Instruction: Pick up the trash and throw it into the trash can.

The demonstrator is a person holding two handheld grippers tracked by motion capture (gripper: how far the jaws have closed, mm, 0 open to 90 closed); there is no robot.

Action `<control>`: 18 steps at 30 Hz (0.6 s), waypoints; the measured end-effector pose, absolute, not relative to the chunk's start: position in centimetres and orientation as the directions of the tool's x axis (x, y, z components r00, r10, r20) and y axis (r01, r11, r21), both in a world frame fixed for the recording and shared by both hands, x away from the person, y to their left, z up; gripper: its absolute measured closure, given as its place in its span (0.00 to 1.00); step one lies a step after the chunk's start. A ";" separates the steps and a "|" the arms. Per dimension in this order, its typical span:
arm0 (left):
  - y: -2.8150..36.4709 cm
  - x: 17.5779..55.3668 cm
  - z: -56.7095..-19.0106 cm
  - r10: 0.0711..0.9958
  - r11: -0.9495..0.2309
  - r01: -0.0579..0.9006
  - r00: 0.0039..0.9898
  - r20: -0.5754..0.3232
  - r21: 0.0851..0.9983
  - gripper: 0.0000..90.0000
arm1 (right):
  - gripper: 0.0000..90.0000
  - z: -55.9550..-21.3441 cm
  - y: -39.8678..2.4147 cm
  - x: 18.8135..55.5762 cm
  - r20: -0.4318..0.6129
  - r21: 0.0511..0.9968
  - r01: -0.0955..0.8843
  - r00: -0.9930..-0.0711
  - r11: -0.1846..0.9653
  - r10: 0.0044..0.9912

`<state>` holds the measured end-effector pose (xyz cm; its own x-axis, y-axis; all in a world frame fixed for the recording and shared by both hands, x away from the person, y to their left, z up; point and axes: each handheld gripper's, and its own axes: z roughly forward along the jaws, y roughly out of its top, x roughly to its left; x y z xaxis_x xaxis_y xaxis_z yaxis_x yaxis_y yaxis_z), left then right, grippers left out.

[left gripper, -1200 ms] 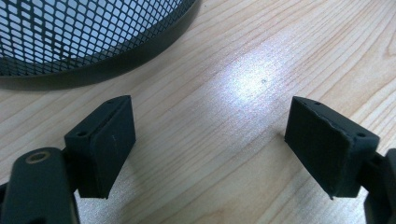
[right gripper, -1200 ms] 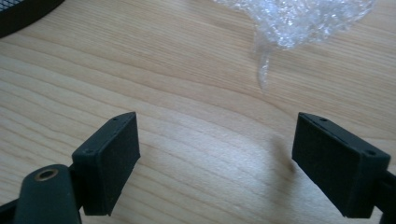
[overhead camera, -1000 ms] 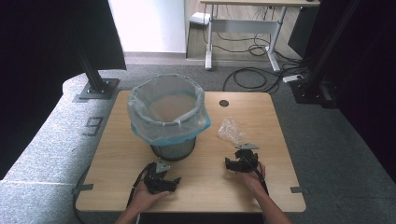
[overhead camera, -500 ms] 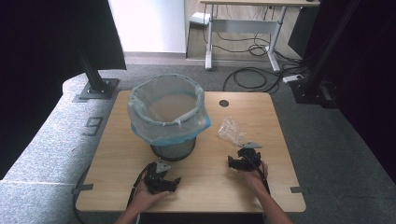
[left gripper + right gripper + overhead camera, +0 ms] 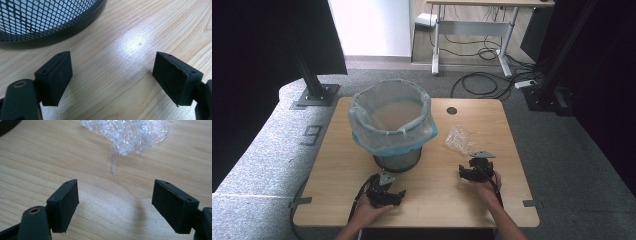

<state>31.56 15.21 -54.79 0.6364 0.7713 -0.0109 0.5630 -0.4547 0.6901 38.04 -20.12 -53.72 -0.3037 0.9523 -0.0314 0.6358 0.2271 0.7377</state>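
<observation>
Left gripper (image 5: 388, 194) fingers wide apart; right gripper (image 5: 473, 167) fingers apart, just been closing slightly

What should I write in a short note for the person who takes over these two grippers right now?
Right gripper: open, nothing between the jaws, which have just been closing a little. It points at the crumpled clear plastic wrap, which lies on the table just ahead of it, not touched.
Left gripper: open and empty, low over the wood in front of the mesh bin.
The bin stands at the middle of the table with a clear liner bag folded over its rim.
Done: nothing picked up so far.
Left: probably grasp the wrap with the right gripper and drop it into the bin.
</observation>
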 end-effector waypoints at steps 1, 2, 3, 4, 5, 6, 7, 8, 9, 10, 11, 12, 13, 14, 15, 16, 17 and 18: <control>15.2 31.6 -54.8 0.771 -0.454 0.563 0.636 -0.012 0.690 0.18 | 0.24 -53.7 -20.2 38.0 -0.033 0.740 0.633 -0.304 0.227 0.952; 15.2 31.6 -54.8 0.771 -0.454 0.563 0.636 -0.012 0.690 0.18 | 0.25 -53.7 -20.2 38.0 -0.032 0.741 0.632 -0.303 0.226 0.952; 15.2 31.6 -54.8 0.771 -0.454 0.563 0.636 -0.011 0.690 0.18 | 0.25 -53.7 -20.3 38.1 -0.033 0.742 0.631 -0.302 0.226 0.953; 15.2 31.6 -54.8 0.771 -0.454 0.563 0.636 -0.012 0.690 0.18 | 0.25 -53.7 -20.3 38.1 -0.033 0.742 0.631 -0.304 0.227 0.952; 15.2 31.6 -54.8 0.771 -0.455 0.563 0.636 -0.012 0.690 0.18 | 0.25 -53.7 -20.4 38.1 -0.034 0.742 0.631 -0.303 0.227 0.952; 15.2 31.6 -54.8 0.771 -0.455 0.563 0.637 -0.012 0.690 0.18 | 0.25 -53.7 -20.4 38.1 -0.035 0.743 0.630 -0.303 0.227 0.952; 15.2 31.5 -54.8 0.771 -0.454 0.563 0.636 -0.011 0.690 0.18 | 0.26 -53.7 -20.4 38.1 -0.035 0.743 0.629 -0.304 0.228 0.952; 15.2 31.5 -54.8 0.771 -0.454 0.563 0.636 -0.012 0.690 0.18 | 0.26 -53.6 -20.5 38.1 -0.034 0.744 0.629 -0.303 0.226 0.952; 15.2 31.5 -54.8 0.771 -0.454 0.563 0.636 -0.012 0.690 0.18 | 0.27 -53.6 -20.5 38.2 -0.033 0.744 0.629 -0.306 0.228 0.951; 15.2 31.5 -54.8 0.771 -0.455 0.563 0.637 -0.012 0.690 0.18 | 0.28 -53.5 -20.6 38.2 -0.033 0.745 0.626 -0.310 0.230 0.950; 15.2 31.5 -54.8 0.771 -0.455 0.563 0.637 -0.012 0.690 0.18 | 0.28 -53.5 -20.7 38.2 -0.032 0.747 0.624 -0.310 0.229 0.950; 15.2 31.5 -54.8 0.771 -0.455 0.563 0.636 -0.010 0.690 0.18 | 0.29 -53.4 -20.8 38.3 -0.031 0.749 0.622 -0.312 0.229 0.950; 15.2 31.5 -54.8 0.771 -0.455 0.563 0.637 -0.010 0.690 0.18 | 0.30 -53.4 -20.9 38.3 -0.032 0.751 0.619 -0.314 0.230 0.949; 15.2 31.5 -54.8 0.771 -0.455 0.563 0.636 -0.011 0.690 0.18 | 0.30 -53.4 -21.0 38.3 -0.028 0.750 0.622 -0.312 0.227 0.950; 15.2 31.5 -54.8 0.771 -0.454 0.563 0.636 -0.011 0.691 0.18 | 0.30 -53.4 -21.0 38.4 -0.027 0.749 0.622 -0.315 0.228 0.949; 15.2 31.5 -54.8 0.771 -0.455 0.563 0.636 -0.011 0.690 0.18 | 0.31 -53.4 -21.1 38.4 -0.026 0.751 0.618 -0.322 0.231 0.946; 15.2 31.5 -54.8 0.771 -0.455 0.563 0.636 -0.011 0.690 0.18 | 0.31 -53.4 -21.1 38.4 -0.024 0.753 0.616 -0.323 0.230 0.946; 15.2 31.5 -54.8 0.771 -0.454 0.563 0.636 -0.011 0.690 0.18 | 0.32 -53.3 -21.2 38.4 -0.021 0.755 0.615 -0.325 0.228 0.945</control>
<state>31.54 15.16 -54.79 0.6362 0.7714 -0.0109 0.5628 -0.4544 0.6905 38.41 -21.15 -53.34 -0.3253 0.9454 -0.0210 0.6145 0.2282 0.7552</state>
